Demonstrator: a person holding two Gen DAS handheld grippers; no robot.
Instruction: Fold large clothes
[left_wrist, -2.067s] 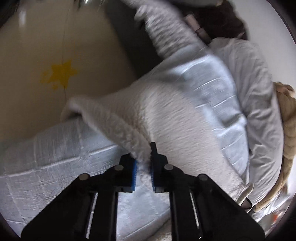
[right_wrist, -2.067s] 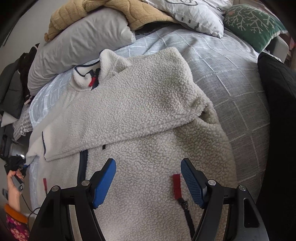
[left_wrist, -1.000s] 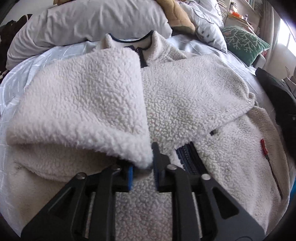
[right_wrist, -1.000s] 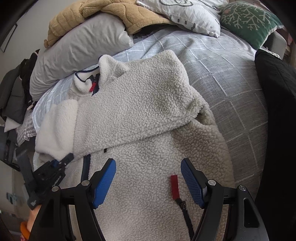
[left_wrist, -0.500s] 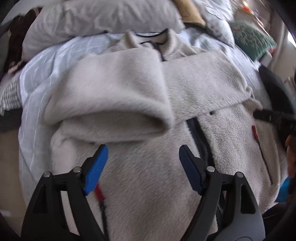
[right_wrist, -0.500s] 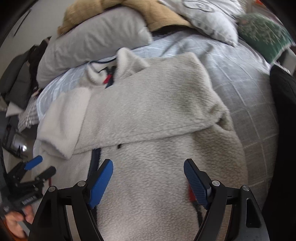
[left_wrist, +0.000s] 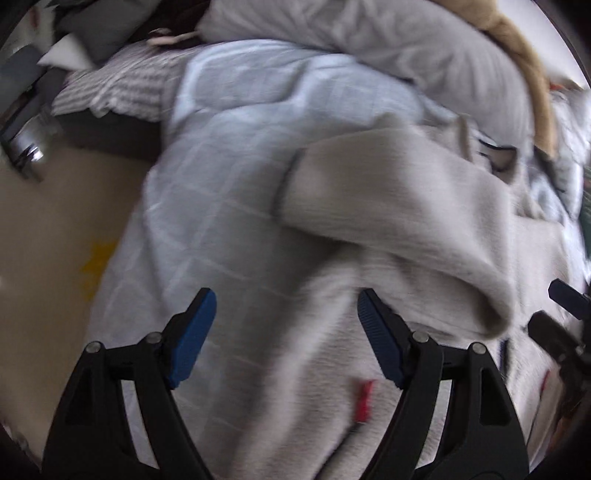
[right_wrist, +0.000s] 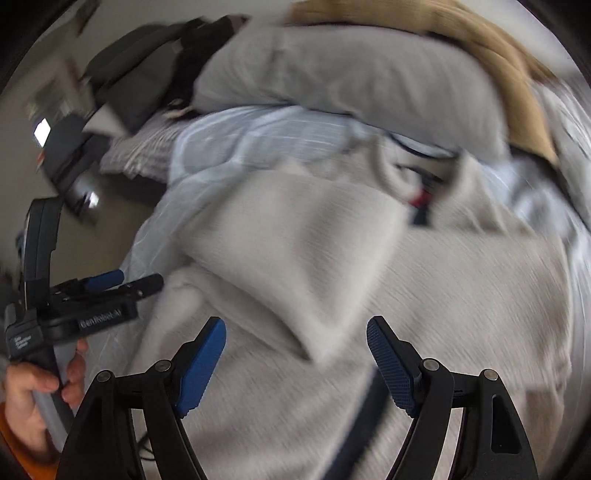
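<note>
A cream fleece jacket (right_wrist: 424, 295) lies front up on the bed, both sleeves folded across its chest. Its left sleeve (left_wrist: 388, 199) lies over the body in the left wrist view, where the jacket's left edge meets the bedspread. My left gripper (left_wrist: 286, 332) is open and empty above that edge; it also shows at the left of the right wrist view (right_wrist: 122, 280). My right gripper (right_wrist: 295, 354) is open and empty above the lower middle of the jacket, near the dark zip (right_wrist: 369, 413). Both views are blurred by motion.
The pale blue-grey checked bedspread (left_wrist: 221, 177) covers the bed. A grey pillow (right_wrist: 351, 74) and a tan blanket (right_wrist: 498, 66) lie past the collar. The beige floor (left_wrist: 44, 229) and dark bags (right_wrist: 133, 74) are to the left.
My left gripper carried the sleeve across the chest, let it go and opened, then swung left toward the jacket's side edge. My right gripper stayed open and turned left.
</note>
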